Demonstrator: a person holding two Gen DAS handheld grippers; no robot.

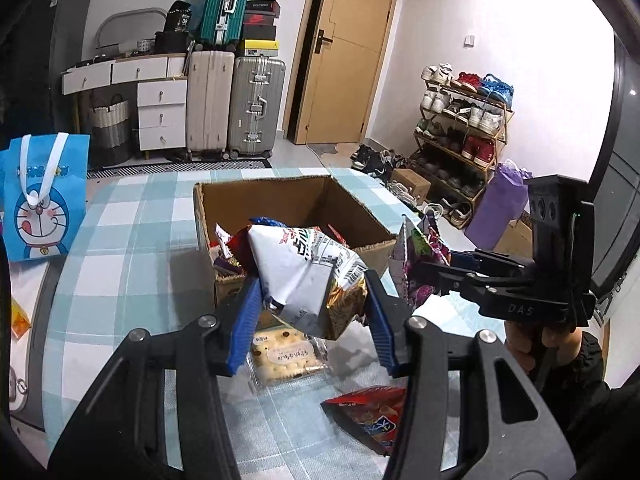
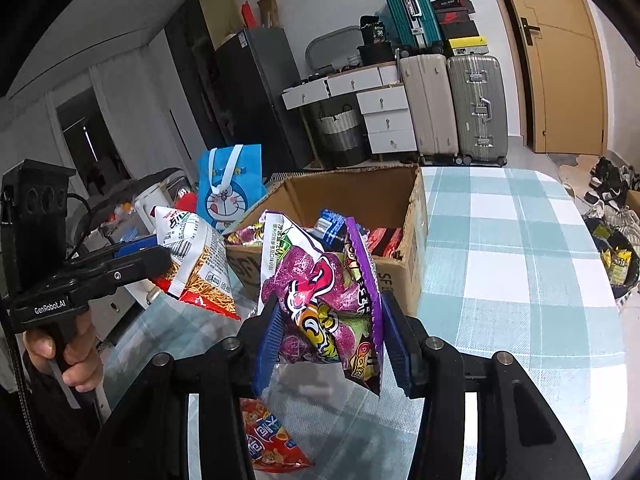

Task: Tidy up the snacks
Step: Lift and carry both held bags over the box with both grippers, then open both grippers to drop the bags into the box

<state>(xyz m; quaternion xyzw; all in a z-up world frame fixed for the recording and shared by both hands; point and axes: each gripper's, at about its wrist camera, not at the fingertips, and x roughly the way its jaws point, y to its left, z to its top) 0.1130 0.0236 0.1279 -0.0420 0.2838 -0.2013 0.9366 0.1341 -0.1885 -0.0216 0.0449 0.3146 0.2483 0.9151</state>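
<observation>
My left gripper (image 1: 312, 300) pinches a white snack bag (image 1: 304, 268) between its blue pads, the bag hanging clear of the checked tablecloth (image 1: 132, 240) just in front of the cardboard box (image 1: 224, 200). My right gripper (image 2: 332, 336) is clamped on a purple snack bag (image 2: 320, 292), also lifted off the cloth, close to the box's near corner. Only the left view shows the clear pack of biscuits (image 1: 286, 356) lying on the cloth under the white bag, and the shoe rack (image 1: 460, 136) by the wall. Both views catch the red snack bag (image 2: 268, 436) flat on the table below the grippers. The right view looks further into the box, where several packets (image 2: 384, 240) already lie, and shows my left hand (image 2: 68, 352) wrapped around its handle with the gripper pointing sideways across the frame. In the left view my right hand (image 1: 540, 344) grips its handle low at the right edge, its gripper reaching in level toward the box. The blue cartoon gift bag (image 1: 42, 200) stands upright on the table's far side
</observation>
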